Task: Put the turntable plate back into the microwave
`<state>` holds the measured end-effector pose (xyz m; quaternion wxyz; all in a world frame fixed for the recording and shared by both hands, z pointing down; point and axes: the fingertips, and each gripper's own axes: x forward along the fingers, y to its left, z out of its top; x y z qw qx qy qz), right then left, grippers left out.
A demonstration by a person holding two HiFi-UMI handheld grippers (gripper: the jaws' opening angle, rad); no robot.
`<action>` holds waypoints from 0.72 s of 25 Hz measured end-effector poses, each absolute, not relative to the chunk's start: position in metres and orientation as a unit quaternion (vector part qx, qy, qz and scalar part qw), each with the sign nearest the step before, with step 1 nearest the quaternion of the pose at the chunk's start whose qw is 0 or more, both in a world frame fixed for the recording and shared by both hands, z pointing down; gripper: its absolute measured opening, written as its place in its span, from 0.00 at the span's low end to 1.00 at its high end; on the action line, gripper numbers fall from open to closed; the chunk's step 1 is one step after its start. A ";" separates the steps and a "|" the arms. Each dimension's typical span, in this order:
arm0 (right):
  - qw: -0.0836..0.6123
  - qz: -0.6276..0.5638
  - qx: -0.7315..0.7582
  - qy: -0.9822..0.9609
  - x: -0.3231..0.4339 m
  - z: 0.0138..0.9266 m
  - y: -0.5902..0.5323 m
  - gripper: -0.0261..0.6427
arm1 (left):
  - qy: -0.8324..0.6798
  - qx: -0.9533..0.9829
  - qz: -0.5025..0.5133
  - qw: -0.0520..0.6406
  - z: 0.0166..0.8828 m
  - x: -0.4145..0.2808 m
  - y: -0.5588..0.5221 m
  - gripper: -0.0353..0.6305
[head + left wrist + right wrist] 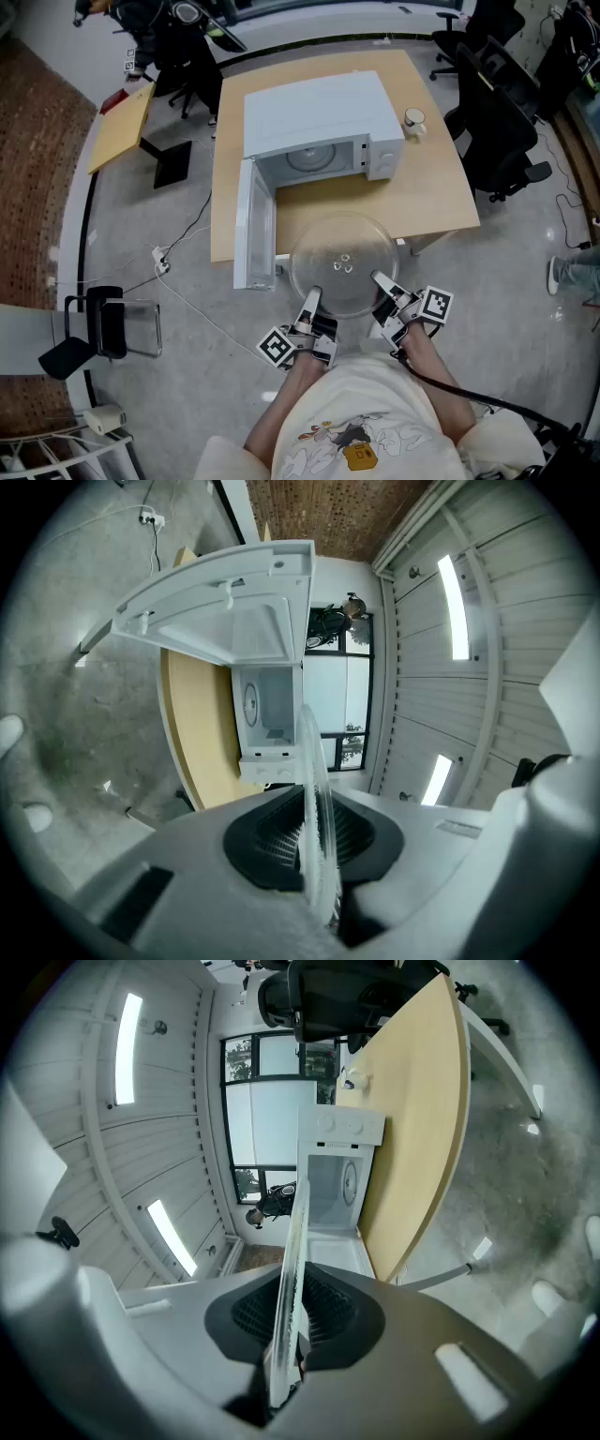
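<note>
A grey concrete floor surrounds a pale wooden counter, with black office chairs past its right side. A white microwave sits on the counter. Its door is swung fully open on the left and reaches past the counter's near edge. A small cup stands on the counter just beside the microwave's right side.

I am holding the clear glass plate flat in the air, outside the microwave and in front of its open cavity. In the head view the plate overlaps the counter's near edge, to the right of the open door.

My left claw has the plate by its near-left rim, and my right claw has it by its near-right rim. Both claws are narrow, closed on the glass. In each gripper view the plate shows edge-on as a thin pale strip running between the jaws. The dark ribbed pads press against its two faces.

From both claws the rest of the plate stretches away toward the microwave. The open cavity is visible straight ahead, beyond the plate's far rim. The plate touches neither the counter nor the microwave; only the two claws carry it.
</note>
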<state>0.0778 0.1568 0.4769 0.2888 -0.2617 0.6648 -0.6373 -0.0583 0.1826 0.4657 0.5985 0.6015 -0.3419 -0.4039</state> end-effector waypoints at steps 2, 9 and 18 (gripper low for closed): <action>0.290 -0.641 -0.259 0.662 0.075 0.476 0.160 0.09 | -0.346 0.600 -0.403 0.598 0.466 -0.061 0.186 0.10; 0.291 -0.641 -0.257 0.662 0.071 0.473 0.162 0.09 | -0.353 0.604 -0.398 0.593 0.466 -0.066 0.189 0.10; 0.288 -0.628 -0.260 0.675 0.065 0.465 0.165 0.10 | -0.343 0.604 -0.405 0.595 0.460 -0.070 0.192 0.10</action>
